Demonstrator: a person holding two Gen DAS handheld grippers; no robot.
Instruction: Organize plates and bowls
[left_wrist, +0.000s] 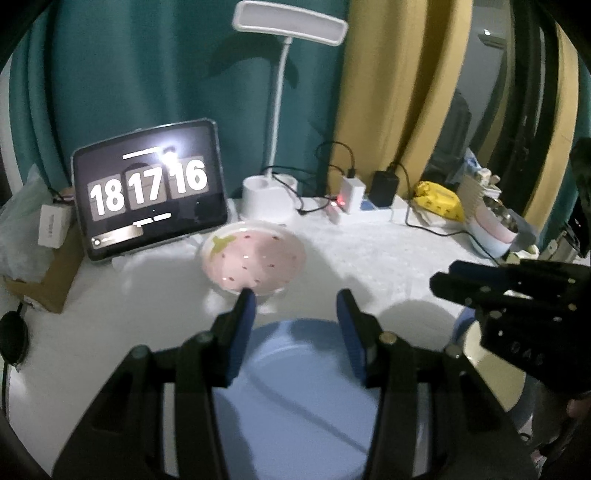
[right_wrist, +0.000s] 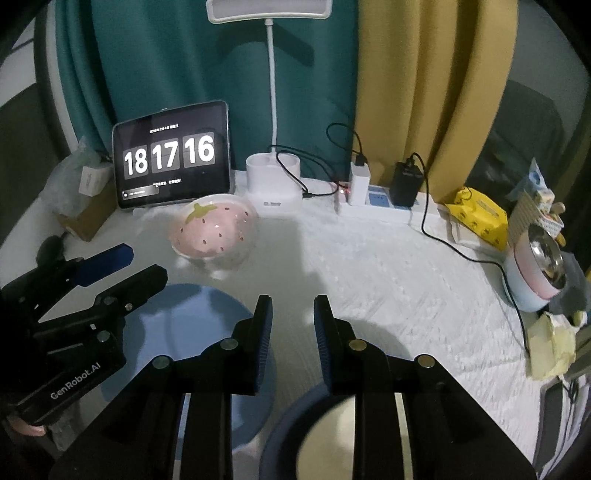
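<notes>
Dim, bluish fisheye views with bent, dark edges; glare on the tablet screen, soft table shadows.

tablet showing 18 17 16, leaning against teal curtain; white desk lamp standing beside it; chargers sitting in power strip; yellow packet lying rightward

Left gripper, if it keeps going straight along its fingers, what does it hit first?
Probably the blue plate, which already lies below and between the open left gripper fingertips. If it clears that rim, the pink strawberry bowl is next in line. Depth here is hard to judge.
</notes>
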